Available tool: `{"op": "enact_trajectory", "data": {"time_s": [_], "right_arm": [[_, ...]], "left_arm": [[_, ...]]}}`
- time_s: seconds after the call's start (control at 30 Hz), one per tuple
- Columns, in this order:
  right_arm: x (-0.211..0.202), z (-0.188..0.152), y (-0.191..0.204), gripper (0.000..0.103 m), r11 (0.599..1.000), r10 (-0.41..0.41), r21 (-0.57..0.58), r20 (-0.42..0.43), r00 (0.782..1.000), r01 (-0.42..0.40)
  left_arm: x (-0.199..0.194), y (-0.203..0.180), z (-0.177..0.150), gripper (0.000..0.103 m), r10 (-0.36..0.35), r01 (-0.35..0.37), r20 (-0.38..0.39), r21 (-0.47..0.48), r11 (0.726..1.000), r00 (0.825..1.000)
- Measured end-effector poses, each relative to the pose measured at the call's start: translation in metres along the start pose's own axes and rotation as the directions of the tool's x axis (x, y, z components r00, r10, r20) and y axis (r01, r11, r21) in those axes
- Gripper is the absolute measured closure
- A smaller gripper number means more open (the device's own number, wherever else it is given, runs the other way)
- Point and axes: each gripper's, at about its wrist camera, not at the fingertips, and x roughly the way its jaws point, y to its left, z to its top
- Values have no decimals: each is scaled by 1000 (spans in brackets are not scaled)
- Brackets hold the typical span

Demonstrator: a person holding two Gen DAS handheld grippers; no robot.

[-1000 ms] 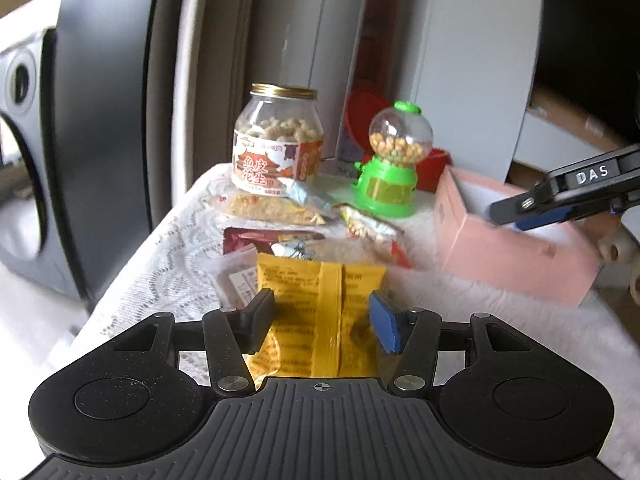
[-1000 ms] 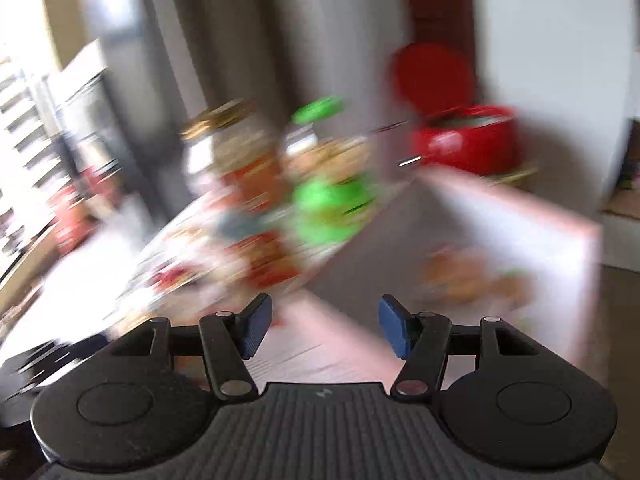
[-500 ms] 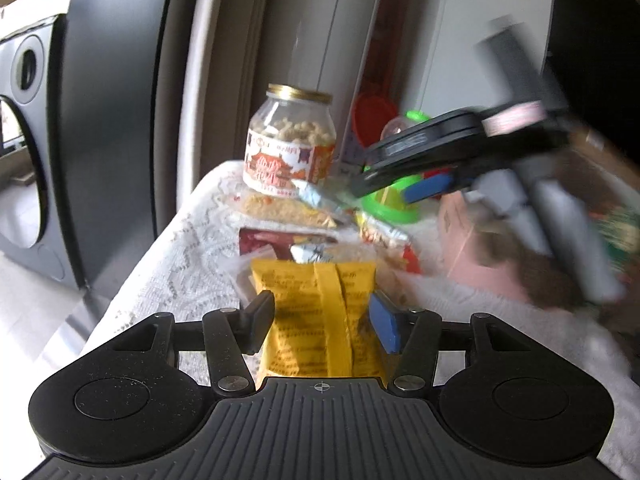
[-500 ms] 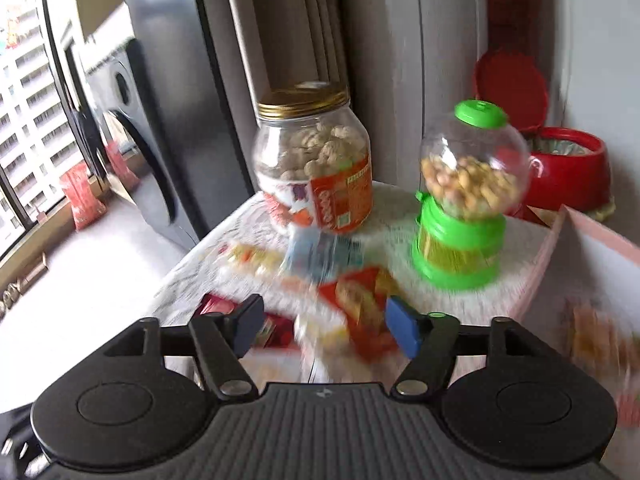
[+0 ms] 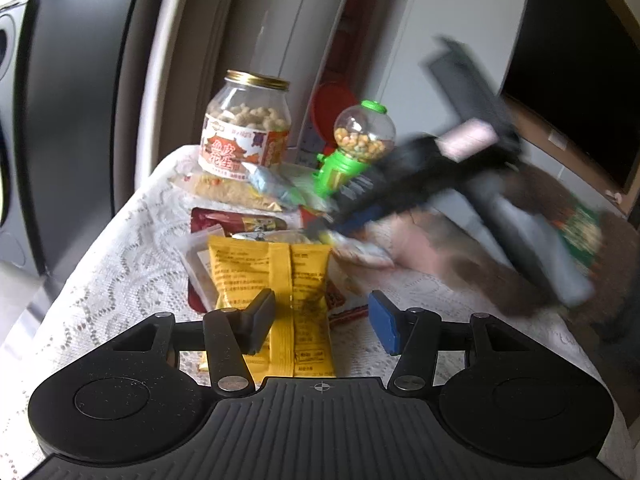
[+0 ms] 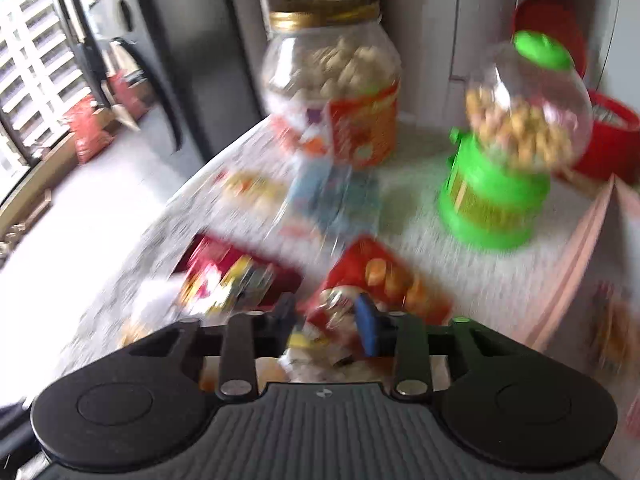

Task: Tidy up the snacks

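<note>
Several snack packets lie in a pile on a white lace tablecloth (image 5: pixel 120 248). A yellow packet (image 5: pixel 276 280) lies nearest, between the jaws of my open left gripper (image 5: pixel 322 316), which hovers just above it. My right gripper (image 6: pixel 326 316), blurred by motion, has its jaws narrowed around the end of a red snack packet (image 6: pixel 380 280); contact is unclear. In the left wrist view the right gripper (image 5: pixel 336 220) reaches into the pile from the right. A pink box (image 6: pixel 580 264) stands at the right.
A peanut jar with a gold lid (image 5: pixel 246 136) and a green candy dispenser (image 5: pixel 352 152) stand at the back of the table. A red pot (image 6: pixel 608 136) sits behind them. A dark appliance (image 5: pixel 72 80) stands left of the table.
My right gripper swung from over the pink box down into the snack pile and its jaws narrowed around the red packet. My left gripper stayed over the yellow packet.
</note>
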Motion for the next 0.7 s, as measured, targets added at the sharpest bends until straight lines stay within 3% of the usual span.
{"op": "enact_trajectory", "data": {"time_s": [0.1, 0.17, 0.33, 0.43, 0.47, 0.53, 0.6, 0.7], "right_arm": [[-17, -31, -6, 83, 995, 92, 47, -36, 995, -90], [-24, -45, -11, 83, 992, 107, 71, -36, 994, -104], [-53, -90, -20, 83, 998, 48, 34, -1, 999, -48], [-69, -111, -25, 82, 998, -57, -7, 32, 998, 57], [-75, -118, -25, 80, 996, -85, -22, 46, 995, 86], [-86, -130, -25, 55, 992, -117, -47, 79, 990, 121], [-94, -138, -24, 42, 989, -130, -55, 122, 984, 137], [-102, -148, -23, 42, 987, -132, -68, 159, 978, 145]], "left_arm": [[-3, -2, 1, 46, -7, 7, -3, -10, 1000, 1000], [-4, -5, 2, 46, -11, 11, -4, -7, 1000, 1000], [4, -16, 11, 46, -37, 37, -9, 25, 999, 999], [29, -22, 32, 46, -60, 61, -17, 63, 996, 998], [43, -23, 43, 46, -58, 60, -30, 71, 996, 998], [76, -25, 68, 46, -56, 61, -72, 74, 995, 996], [115, -26, 91, 46, -25, 32, -99, 69, 997, 995], [169, -31, 111, 46, 52, -38, -117, 122, 992, 992]]}}
